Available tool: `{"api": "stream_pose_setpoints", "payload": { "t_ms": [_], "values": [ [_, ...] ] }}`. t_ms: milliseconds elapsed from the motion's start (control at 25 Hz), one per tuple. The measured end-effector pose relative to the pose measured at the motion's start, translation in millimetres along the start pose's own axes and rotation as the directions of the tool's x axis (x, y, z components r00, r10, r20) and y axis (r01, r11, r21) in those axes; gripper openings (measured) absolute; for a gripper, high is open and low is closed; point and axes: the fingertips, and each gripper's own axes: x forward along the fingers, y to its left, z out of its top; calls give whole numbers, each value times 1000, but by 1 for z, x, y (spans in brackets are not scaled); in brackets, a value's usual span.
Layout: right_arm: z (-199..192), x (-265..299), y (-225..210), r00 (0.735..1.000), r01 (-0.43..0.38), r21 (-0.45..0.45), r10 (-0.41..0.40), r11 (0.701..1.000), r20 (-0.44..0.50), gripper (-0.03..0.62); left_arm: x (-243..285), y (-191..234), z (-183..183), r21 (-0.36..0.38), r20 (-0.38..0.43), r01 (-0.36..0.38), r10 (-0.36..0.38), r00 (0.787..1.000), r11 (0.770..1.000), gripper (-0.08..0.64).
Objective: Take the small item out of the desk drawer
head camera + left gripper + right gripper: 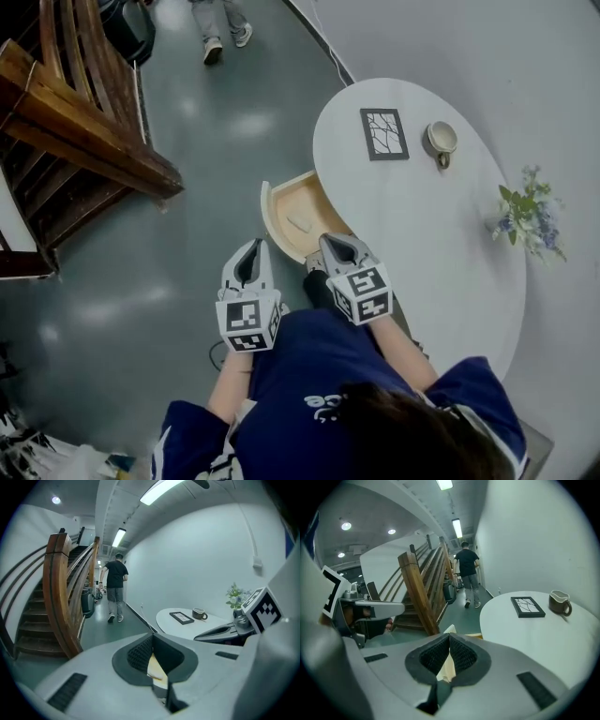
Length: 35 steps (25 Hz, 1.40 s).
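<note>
Open drawer: drawn out of the desk toward the centre of the head view. Small item: pale and flat, seen resting on the drawer's bottom, well inside the rim. Long axis nearly across the frame, dipping slightly to the right.

Right gripper: pads pressed together with nothing between them. Tips poised at the drawer's lower right edge, with the item just up and to the left of them.

Left gripper: tips likewise met, nothing pinched. Hung over the grey floor to the left of the drawer, outside its curved front.

Judged the nearer tool: the right one, by a clear margin. Judged needed before any pick: jaws parted, then brought down and slightly leftward, closing across the item's short side.
</note>
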Motion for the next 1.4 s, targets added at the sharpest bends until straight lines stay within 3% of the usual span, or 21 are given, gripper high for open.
{"api": "stream_pose_setpoints", "payload": {
  "t_ms": [440, 1040, 1400],
  "values": [
    [20, 49, -26, 987, -130, -12, 129, 991, -92, 9, 59, 1, 12, -52, -49, -110, 108, 993, 993, 3],
    [5, 93, -19, 959, -145, -49, 128, 988, -253, 32, 69, 39, 16, -55, -74, -113, 109, 991, 992, 3],
    [-33, 140, -11, 907, -180, -59, 143, 982, -396, 112, 61, 78, 12, -79, -97, -182, 174, 980, 980, 3]
  ]
}}
